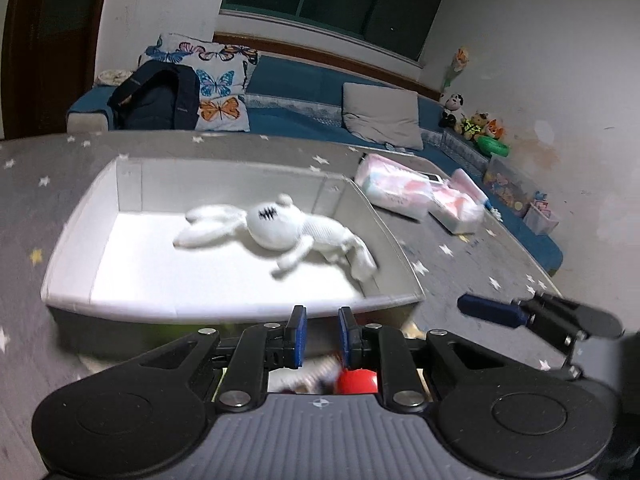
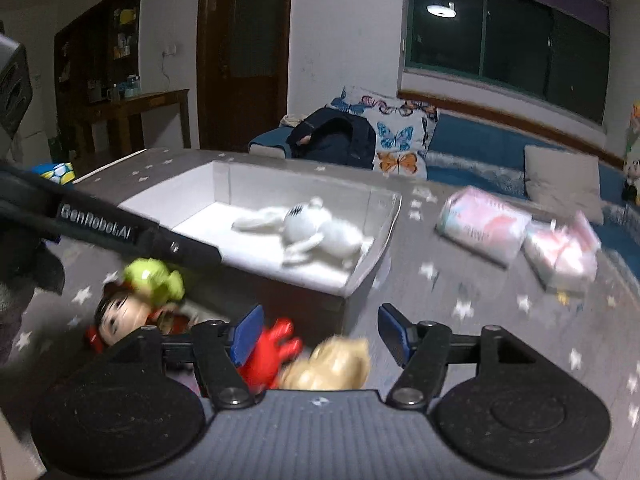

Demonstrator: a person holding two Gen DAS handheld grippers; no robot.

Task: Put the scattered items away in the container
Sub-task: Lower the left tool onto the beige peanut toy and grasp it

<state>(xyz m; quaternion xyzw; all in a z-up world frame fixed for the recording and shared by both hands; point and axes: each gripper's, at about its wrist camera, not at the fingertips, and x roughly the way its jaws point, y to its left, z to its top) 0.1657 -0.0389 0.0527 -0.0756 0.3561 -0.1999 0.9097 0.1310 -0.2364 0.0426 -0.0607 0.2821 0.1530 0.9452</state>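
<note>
A white open box (image 1: 100,296) (image 2: 356,280) stands on the grey star-print cloth. A white plush rabbit (image 1: 276,228) (image 2: 308,228) lies inside it. My left gripper (image 1: 322,336) hovers at the box's near wall, jaws a narrow gap apart and empty; a red ball (image 1: 356,382) shows below it. My right gripper (image 2: 320,332) is open above a red toy (image 2: 272,348) and a tan plush toy (image 2: 332,364). A green toy (image 2: 154,278) and a dark-haired doll (image 2: 116,316) lie left of them. The right gripper also shows in the left wrist view (image 1: 500,314).
Two pink-and-white plastic packs (image 1: 394,188) (image 2: 484,224) (image 2: 560,256) lie on the cloth right of the box. Behind is a blue sofa (image 1: 304,92) with a butterfly pillow, a dark backpack (image 1: 156,96), a grey cushion and plush toys.
</note>
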